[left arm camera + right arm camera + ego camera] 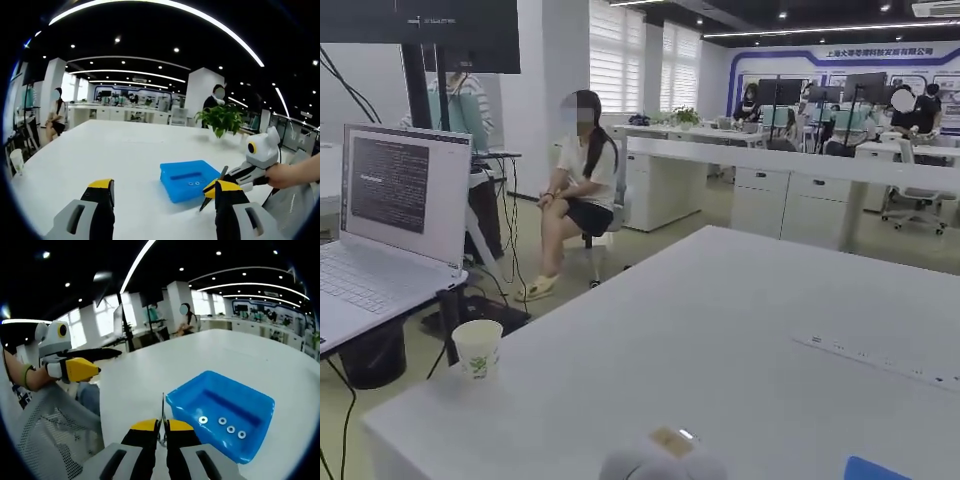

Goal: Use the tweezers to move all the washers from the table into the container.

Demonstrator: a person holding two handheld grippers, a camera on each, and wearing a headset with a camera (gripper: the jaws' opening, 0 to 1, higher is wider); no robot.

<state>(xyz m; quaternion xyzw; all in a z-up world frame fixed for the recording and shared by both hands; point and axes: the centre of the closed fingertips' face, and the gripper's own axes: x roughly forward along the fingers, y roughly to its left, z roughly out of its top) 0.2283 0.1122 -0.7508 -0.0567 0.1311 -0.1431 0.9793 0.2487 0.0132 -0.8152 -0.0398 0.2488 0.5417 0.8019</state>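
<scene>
Right gripper (162, 427) clamped on the tweezers (163, 412), left gripper (165, 186) jaws apart, container (235, 405) at right gripper's 2 o'clock already holds four washers (222, 421), so task looks near done, maybe finished.

Open-plan office. Long white desks (790, 165) in rows with drawer units (760, 205) under them, a swivel chair (917, 200) on wheels, and monitors (868, 85) on the far desks with people at them. Open laptop (390, 200) at left, cables hanging below. Big white table (720, 330) up front with a power strip (880, 360) and a paper cup (478, 348) at its edge. Windows with blinds (620, 50). Blue-trimmed wall sign (880, 55), text too small to read. Dark ceiling with strip lights (150, 72) and spotlights, a white pillar (202, 92), a potted plant (222, 119). 1 person (582, 180) sits near the desks.
</scene>
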